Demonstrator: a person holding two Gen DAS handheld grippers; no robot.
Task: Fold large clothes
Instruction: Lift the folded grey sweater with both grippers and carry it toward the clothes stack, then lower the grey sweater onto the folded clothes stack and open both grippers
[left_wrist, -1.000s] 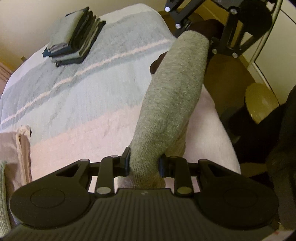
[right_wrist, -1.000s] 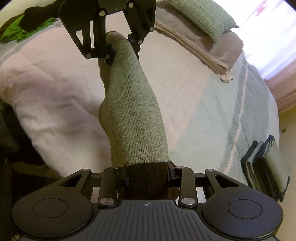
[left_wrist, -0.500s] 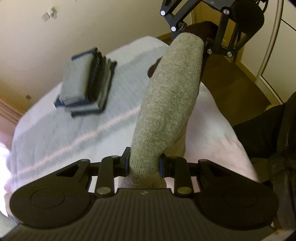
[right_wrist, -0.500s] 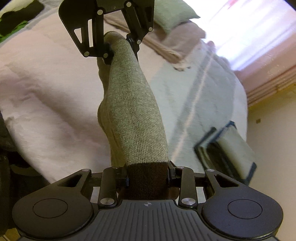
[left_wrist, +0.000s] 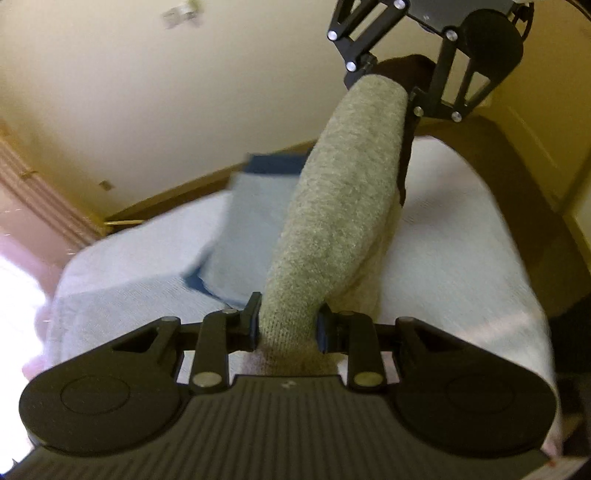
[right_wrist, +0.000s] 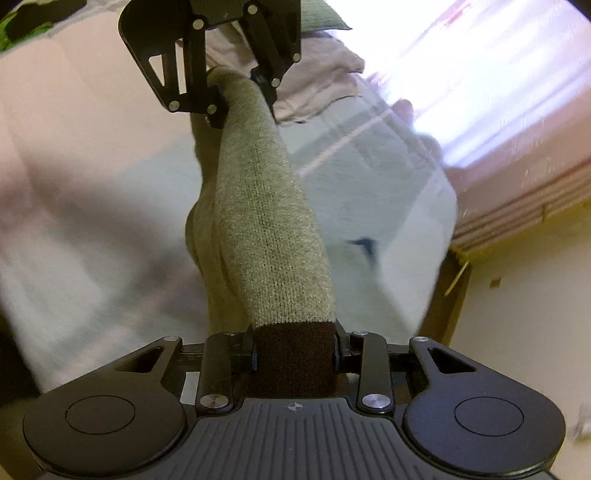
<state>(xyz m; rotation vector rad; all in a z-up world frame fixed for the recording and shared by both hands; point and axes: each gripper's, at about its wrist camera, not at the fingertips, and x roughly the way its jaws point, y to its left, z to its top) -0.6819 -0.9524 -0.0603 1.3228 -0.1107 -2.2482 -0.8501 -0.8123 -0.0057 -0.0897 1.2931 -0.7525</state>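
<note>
Above the bed (left_wrist: 461, 258), 2 grippers carry 1 folded grey knit garment (left_wrist: 332, 221) stretched between them, clear of the covers. On the left side, the left gripper (left_wrist: 286, 326) has its jaws drawn in narrow, pinching the plain grey end of the garment, whose knit bulges out past both pads. From there the cloth runs as a thick rolled band to the right gripper (right_wrist: 295, 356), whose jaws are likewise narrow and clamped on the dark brown ribbed cuff (right_wrist: 295, 362); a loose fold of the grey knit hangs under the band toward the bedspread. Each gripper shows at the top of the other's view, biting the far end of the same band. Below the left gripper lies a blurred stack of folded clothes (left_wrist: 255, 229), pale blue-grey on top with a navy edge, resting on the pale striped bedspread near the bed's far edge. Beyond that edge are a wooden skirting board (left_wrist: 177, 192) and a cream wall (left_wrist: 184, 92), with a pink curtain (right_wrist: 517, 192) at the window side. Toward the head of the bed in the right wrist view sit a beige folded blanket (right_wrist: 325, 85) and a green pillow (right_wrist: 321, 16); the stretch of bedspread between them and the stack is open.
</note>
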